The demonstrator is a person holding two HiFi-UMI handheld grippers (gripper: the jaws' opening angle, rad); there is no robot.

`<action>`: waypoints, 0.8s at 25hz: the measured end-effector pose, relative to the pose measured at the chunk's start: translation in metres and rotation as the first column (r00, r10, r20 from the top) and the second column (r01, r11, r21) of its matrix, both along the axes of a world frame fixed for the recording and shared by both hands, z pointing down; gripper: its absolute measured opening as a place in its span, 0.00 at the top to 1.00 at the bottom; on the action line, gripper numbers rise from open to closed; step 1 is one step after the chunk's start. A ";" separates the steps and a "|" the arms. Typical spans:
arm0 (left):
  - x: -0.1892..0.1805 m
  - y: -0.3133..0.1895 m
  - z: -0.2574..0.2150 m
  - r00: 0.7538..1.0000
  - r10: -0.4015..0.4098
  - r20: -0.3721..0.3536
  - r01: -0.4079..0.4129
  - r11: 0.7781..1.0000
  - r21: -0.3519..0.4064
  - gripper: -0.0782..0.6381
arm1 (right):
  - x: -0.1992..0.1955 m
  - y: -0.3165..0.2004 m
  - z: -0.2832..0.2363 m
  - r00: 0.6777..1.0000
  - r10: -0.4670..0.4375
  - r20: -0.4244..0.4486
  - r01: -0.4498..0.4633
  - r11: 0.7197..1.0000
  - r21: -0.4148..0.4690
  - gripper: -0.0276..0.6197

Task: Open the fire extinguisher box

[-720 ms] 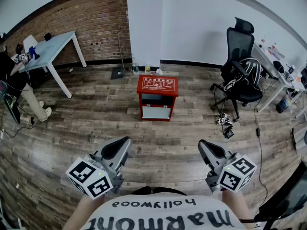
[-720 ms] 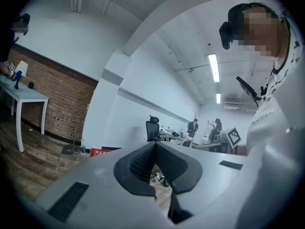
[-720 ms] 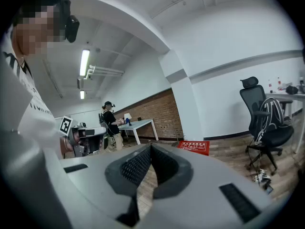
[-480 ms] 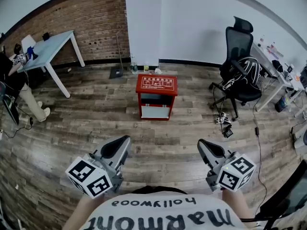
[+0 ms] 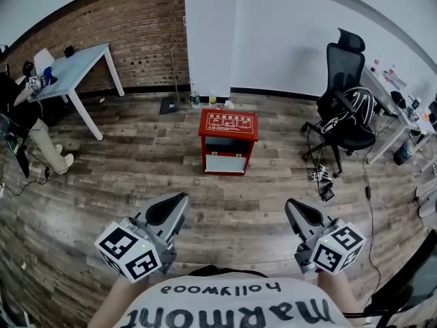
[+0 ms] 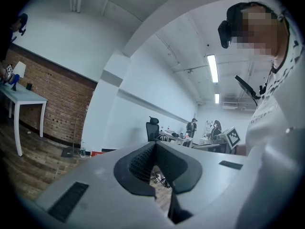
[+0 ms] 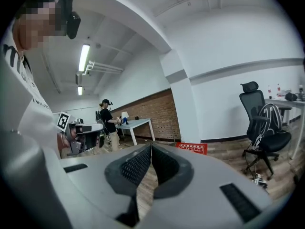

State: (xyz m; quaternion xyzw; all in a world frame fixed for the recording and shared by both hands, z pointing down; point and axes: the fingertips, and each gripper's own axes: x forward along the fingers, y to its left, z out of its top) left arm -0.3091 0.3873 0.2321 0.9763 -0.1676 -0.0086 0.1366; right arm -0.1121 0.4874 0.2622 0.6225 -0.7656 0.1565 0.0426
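Floor (image 5: 136, 169) is wood plank. A white pillar (image 5: 208, 33) stands right behind the fire extinguisher box (image 5: 227, 142), with a brick wall (image 5: 123, 33) behind-left of the box and a white wall (image 5: 287, 39) behind-right.

The box sits on the floor, upright, well apart from both grippers. It has a red body and a flat red top with white print, lid down. The front shows a dark band over a pale panel.

Small bottles (image 5: 194, 100) sit on the floor between the box and the pillar. A pale counter (image 5: 75, 63) is far left of the box, with a person (image 5: 24, 118) seated at it. A black office chair (image 5: 345, 108) with a bag on it is to the right of the box, small clutter (image 5: 319, 176) at its foot.

The floor between the box and the grippers is bare plank.

Left gripper (image 5: 176, 202): fingers together, nothing between. Right gripper (image 5: 293, 207): same, fingers closed and empty.
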 end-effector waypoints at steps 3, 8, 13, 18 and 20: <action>-0.003 -0.006 -0.001 1.000 0.006 0.008 -0.006 1.000 0.021 0.88 | -0.003 -0.010 -0.004 1.000 -0.001 0.021 0.000 1.000 0.025 0.94; -0.009 -0.012 0.002 0.999 0.036 0.013 -0.036 0.999 0.029 0.88 | -0.023 -0.023 0.000 1.000 -0.022 -0.012 0.022 0.999 0.026 0.94; -0.013 -0.014 0.013 0.997 0.071 0.020 -0.071 0.997 0.033 0.88 | -0.039 -0.030 0.012 0.999 -0.018 -0.038 0.018 1.000 0.015 0.94; -0.017 -0.020 0.020 0.997 0.082 -0.001 -0.082 0.997 -0.006 0.88 | -0.048 -0.031 0.014 0.999 -0.023 -0.029 0.023 1.000 0.009 0.94; -0.016 -0.023 0.018 0.997 0.083 -0.003 -0.083 0.997 -0.004 0.88 | -0.047 -0.035 0.010 1.000 -0.014 -0.017 0.014 1.000 0.024 0.94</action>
